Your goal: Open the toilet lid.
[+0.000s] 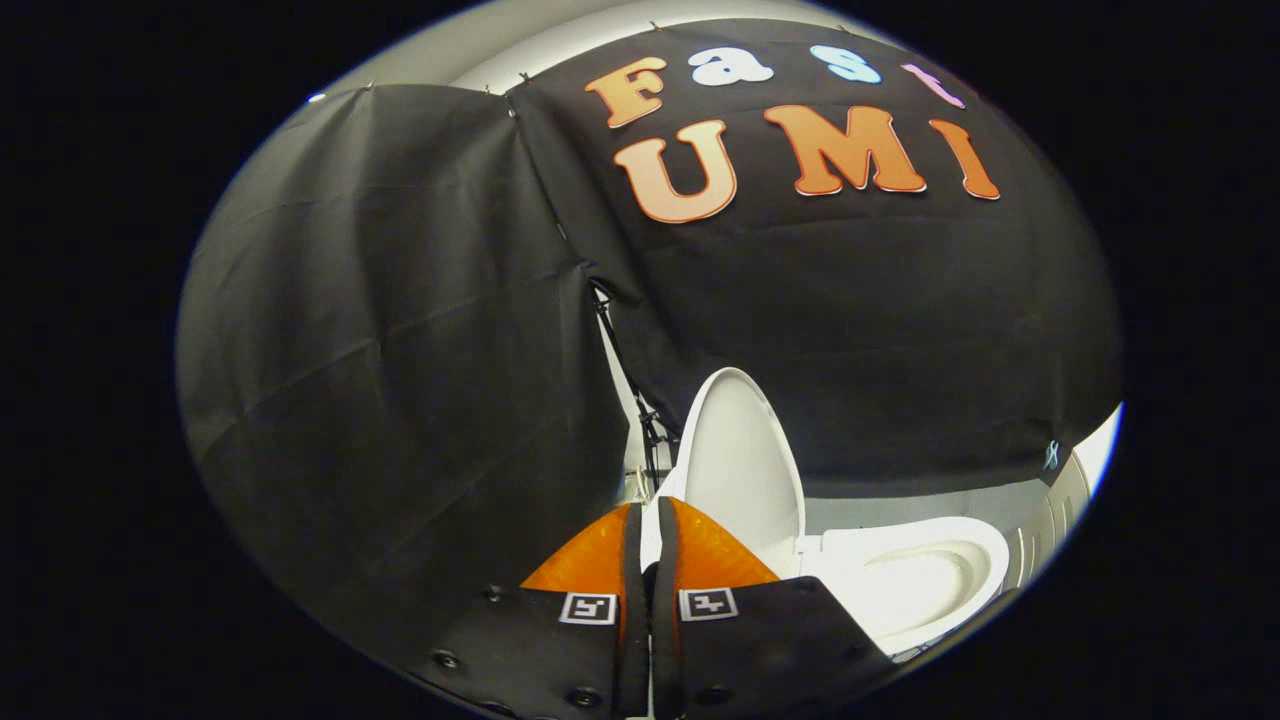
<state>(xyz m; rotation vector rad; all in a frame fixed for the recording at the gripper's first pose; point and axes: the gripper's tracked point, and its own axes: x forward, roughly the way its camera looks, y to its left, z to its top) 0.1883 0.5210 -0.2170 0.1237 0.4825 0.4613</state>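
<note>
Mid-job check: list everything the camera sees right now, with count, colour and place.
toilet lid: one, white, raised upright just beyond the tongs' tips.
toilet seat: one, white, down on the bowl, beside the lid's base and off to the side of the fingers.
booth wall cloth: black, hung behind the toilet.
stand pole: one, dark, thin, in the gap between the cloth panels behind the lid.
tongs: one pair, orange fingers on black mounts with two square markers, shut with nothing between them, tips in front of the lid's lower edge.

Dim booth, bowl glare, fisheye warp
</note>
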